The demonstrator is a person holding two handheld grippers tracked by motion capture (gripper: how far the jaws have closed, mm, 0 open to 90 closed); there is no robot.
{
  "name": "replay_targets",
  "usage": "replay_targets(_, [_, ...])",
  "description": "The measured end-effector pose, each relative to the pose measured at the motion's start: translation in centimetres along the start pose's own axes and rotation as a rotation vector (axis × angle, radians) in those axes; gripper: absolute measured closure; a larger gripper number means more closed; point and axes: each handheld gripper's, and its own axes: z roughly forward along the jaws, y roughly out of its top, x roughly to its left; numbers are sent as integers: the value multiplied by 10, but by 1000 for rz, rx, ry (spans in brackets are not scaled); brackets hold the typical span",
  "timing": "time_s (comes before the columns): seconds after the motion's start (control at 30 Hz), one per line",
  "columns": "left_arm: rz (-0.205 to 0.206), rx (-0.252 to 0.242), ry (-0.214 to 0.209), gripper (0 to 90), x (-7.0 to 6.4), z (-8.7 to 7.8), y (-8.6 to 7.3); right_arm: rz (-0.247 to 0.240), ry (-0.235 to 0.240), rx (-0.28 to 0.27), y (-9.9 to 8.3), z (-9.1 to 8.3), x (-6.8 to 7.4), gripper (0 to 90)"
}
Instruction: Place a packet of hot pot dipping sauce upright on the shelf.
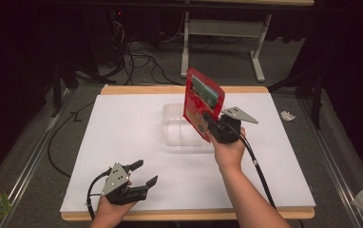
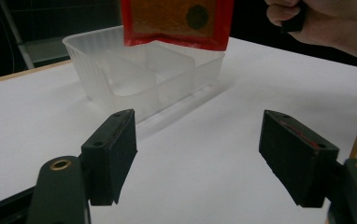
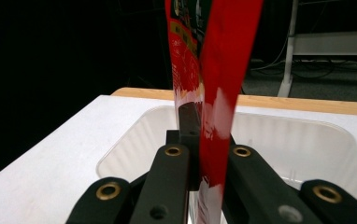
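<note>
The left gripper (image 1: 141, 174) rests low on the white table (image 1: 122, 142), jaws spread wide and empty, seemingly kept clear. Right of it, the right gripper (image 1: 211, 124) pinches the red packet (image 1: 202, 102) upright just above the clear container (image 2: 120, 70), apparently to drop it in.

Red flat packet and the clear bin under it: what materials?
Red flat packet: likely glossy plastic film; it shows sheen and bends thin in the shut right gripper. Clear ribbed bin: probably translucent moulded plastic, with fluted walls and a divider showing through.
</note>
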Motion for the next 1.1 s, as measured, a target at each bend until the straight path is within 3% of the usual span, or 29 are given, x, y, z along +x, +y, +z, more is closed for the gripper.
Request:
replay_targets(0.4, [-5, -5, -5, 282, 1, 0, 0, 34, -93, 15, -1, 37, 4, 900])
replay_targets(0.8, [-2, -1, -9, 282, 1, 1, -1, 41, -126, 51, -15, 59, 4, 900])
replay_targets(1.1, [-1, 2, -12, 282, 1, 2, -1, 45, -126, 63, -25, 63, 7, 900])
